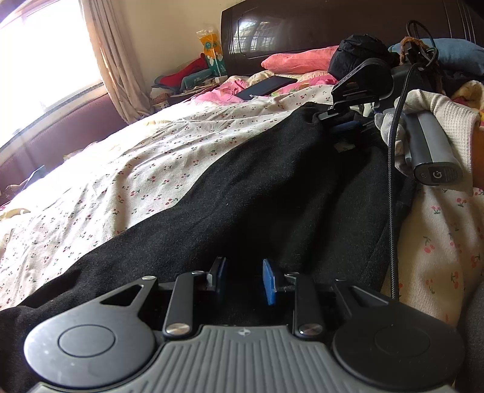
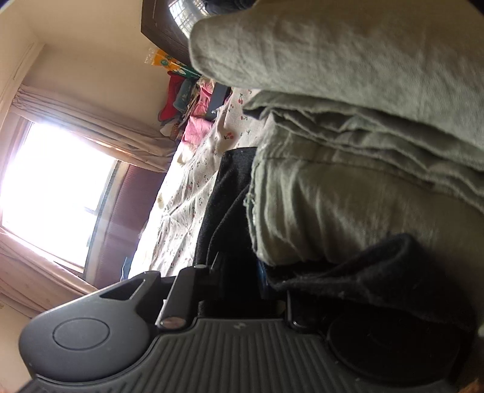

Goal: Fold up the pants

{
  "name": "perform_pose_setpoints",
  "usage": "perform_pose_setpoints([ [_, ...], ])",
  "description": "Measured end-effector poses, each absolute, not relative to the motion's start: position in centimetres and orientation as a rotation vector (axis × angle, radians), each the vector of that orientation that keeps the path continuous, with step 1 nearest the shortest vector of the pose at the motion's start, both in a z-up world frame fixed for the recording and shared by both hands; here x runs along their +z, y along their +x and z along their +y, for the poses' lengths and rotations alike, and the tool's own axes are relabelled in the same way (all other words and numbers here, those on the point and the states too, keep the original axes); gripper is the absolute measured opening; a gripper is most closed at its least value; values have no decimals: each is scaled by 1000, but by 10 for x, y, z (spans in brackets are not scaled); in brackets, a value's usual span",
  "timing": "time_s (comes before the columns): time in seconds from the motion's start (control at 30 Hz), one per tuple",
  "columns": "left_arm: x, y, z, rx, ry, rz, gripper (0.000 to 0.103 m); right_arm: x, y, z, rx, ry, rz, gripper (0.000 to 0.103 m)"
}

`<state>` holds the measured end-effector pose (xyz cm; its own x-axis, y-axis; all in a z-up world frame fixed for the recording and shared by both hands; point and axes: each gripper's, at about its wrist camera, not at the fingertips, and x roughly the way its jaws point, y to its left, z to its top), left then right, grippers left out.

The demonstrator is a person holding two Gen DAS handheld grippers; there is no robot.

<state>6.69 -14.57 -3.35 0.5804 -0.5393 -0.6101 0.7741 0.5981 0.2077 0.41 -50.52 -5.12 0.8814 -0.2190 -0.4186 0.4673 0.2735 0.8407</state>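
Black pants (image 1: 257, 187) lie stretched along a cherry-print bed sheet (image 1: 136, 169). At their near end my left gripper (image 1: 243, 276) has its blue pads (image 1: 269, 284) a little apart, with black cloth bunched in the gap between them. At the far end my right gripper (image 1: 341, 121) holds a raised edge of the pants; a gloved hand (image 1: 390, 130) grips its handle. In the right wrist view, rolled on its side, the right gripper (image 2: 242, 272) has black pants cloth (image 2: 363, 272) draped over one finger and filling the gap. That pad is hidden.
Folded layers of olive-green cloth (image 2: 363, 136) loom close to the right camera. A dark tablet (image 1: 266, 86), a pink pillow (image 1: 299, 59) and a black bag (image 1: 360, 57) lie by the dark headboard (image 1: 302, 27). A braided cable (image 1: 391, 187) crosses the pants. A curtained window (image 1: 39, 54) stands at left.
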Motion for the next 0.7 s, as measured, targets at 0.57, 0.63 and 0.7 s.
perform_pose_setpoints([
  [0.57,-33,66,-142,-820,465,521,42,-48,21,-489,-568,1082,473,31],
  [0.63,-33,67,-141,-823,455,525,42,-55,17,-492,-544,1142,427,32],
  [0.7,-33,68,-141,-824,452,524,42,-58,17,-495,-525,1195,390,35],
])
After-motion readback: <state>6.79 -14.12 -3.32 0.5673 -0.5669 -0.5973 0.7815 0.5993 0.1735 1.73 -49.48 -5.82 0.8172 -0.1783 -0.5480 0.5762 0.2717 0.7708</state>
